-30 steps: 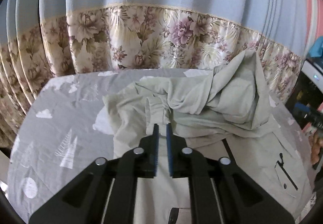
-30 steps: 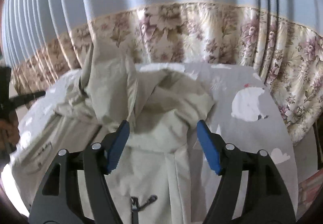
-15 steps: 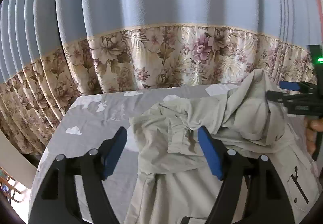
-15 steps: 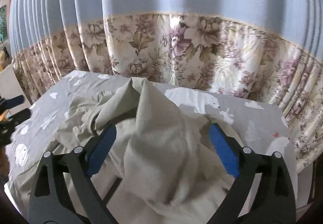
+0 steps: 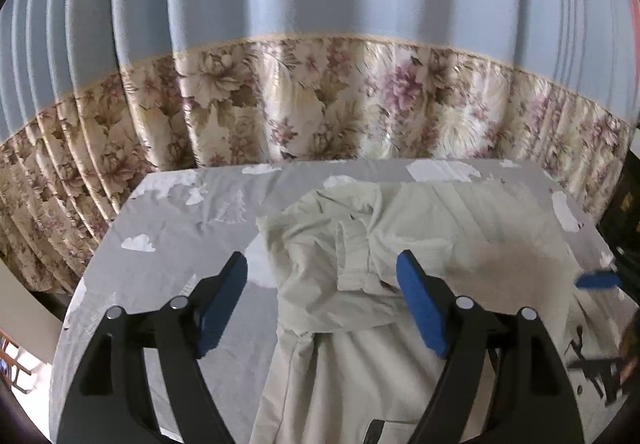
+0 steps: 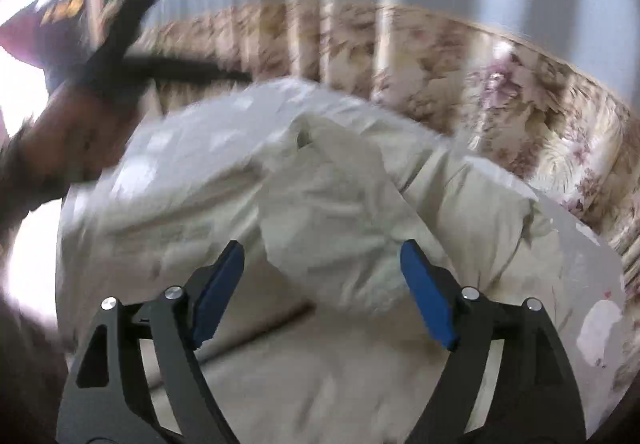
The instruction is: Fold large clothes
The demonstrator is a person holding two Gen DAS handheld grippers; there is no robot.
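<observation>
Left wrist view: we see the left gripper [image 5: 322, 280] spread wide, its jaws just opened, gripping nothing, above the crumpled pale green jacket [image 5: 404, 244] on the grey printed sheet [image 5: 172, 228]. Right wrist view, blurred: right gripper [image 6: 322, 276] also released, jaws just narrowing slightly, over the jacket [image 6: 340, 212]. Floral curtain [image 5: 320, 100] behind.

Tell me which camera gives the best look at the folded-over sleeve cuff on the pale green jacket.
The left wrist view: the sleeve cuff on the pale green jacket lies sharp between open jaws. The right wrist view is motion-blurred; there I cannot pick the cuff out.
</observation>
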